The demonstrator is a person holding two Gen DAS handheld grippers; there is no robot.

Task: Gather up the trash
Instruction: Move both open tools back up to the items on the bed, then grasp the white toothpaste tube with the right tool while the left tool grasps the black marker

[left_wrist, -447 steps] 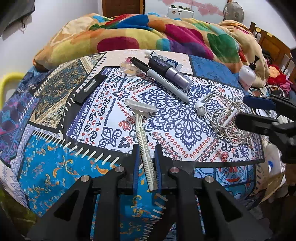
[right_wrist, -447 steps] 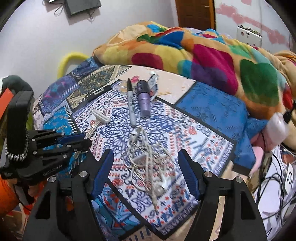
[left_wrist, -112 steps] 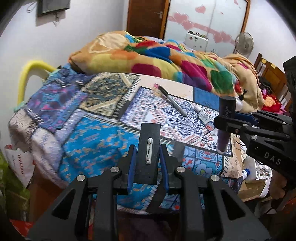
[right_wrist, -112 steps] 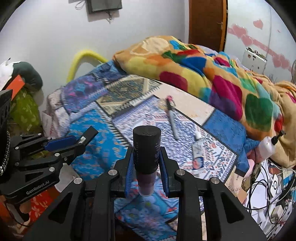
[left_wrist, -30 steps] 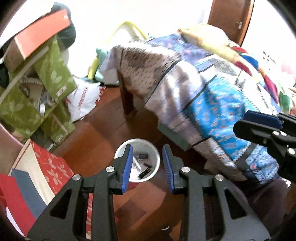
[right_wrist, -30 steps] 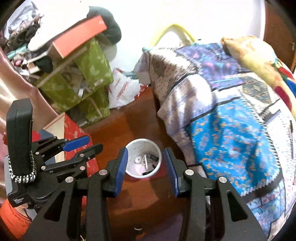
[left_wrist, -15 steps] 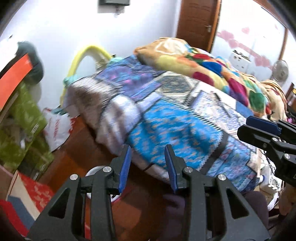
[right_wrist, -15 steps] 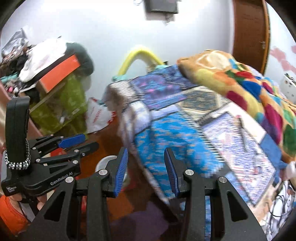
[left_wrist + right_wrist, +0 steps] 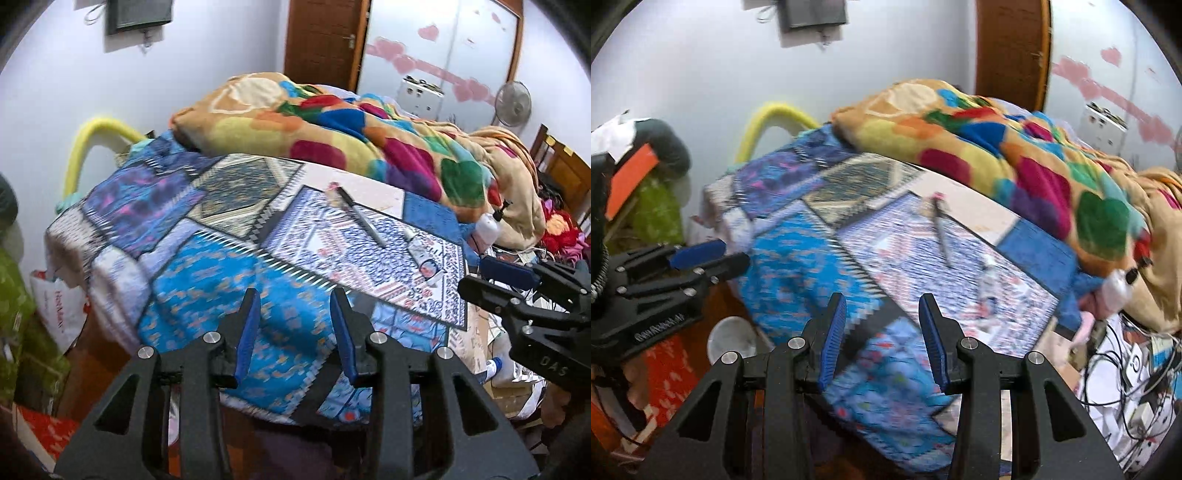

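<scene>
A grey marker pen [image 9: 360, 218] [image 9: 940, 230] lies on the patterned bedspread [image 9: 207, 273] [image 9: 798, 266], with a small crumpled wrapper [image 9: 334, 192] at its far end. A small white tube [image 9: 421, 253] [image 9: 986, 275] lies to the pen's right. The white bin [image 9: 733, 339] stands on the floor at the bed's near left. My left gripper [image 9: 294, 325] is open and empty, short of the bed's near edge; it also shows in the right wrist view [image 9: 713, 258]. My right gripper [image 9: 882, 325] is open and empty; it also shows in the left wrist view [image 9: 498, 280].
A colourful blanket [image 9: 332, 125] is heaped at the back of the bed. A white pump bottle [image 9: 487, 227] sits at the bed's right edge. Cables and chargers [image 9: 1137, 373] lie on the floor at right. Green bags [image 9: 657, 210] and a red box [image 9: 665, 373] stand at left.
Both grippers have swung up from the bin on the floor toward the bed top. Both are empty after holding a black strip and a purple tube earlier.
</scene>
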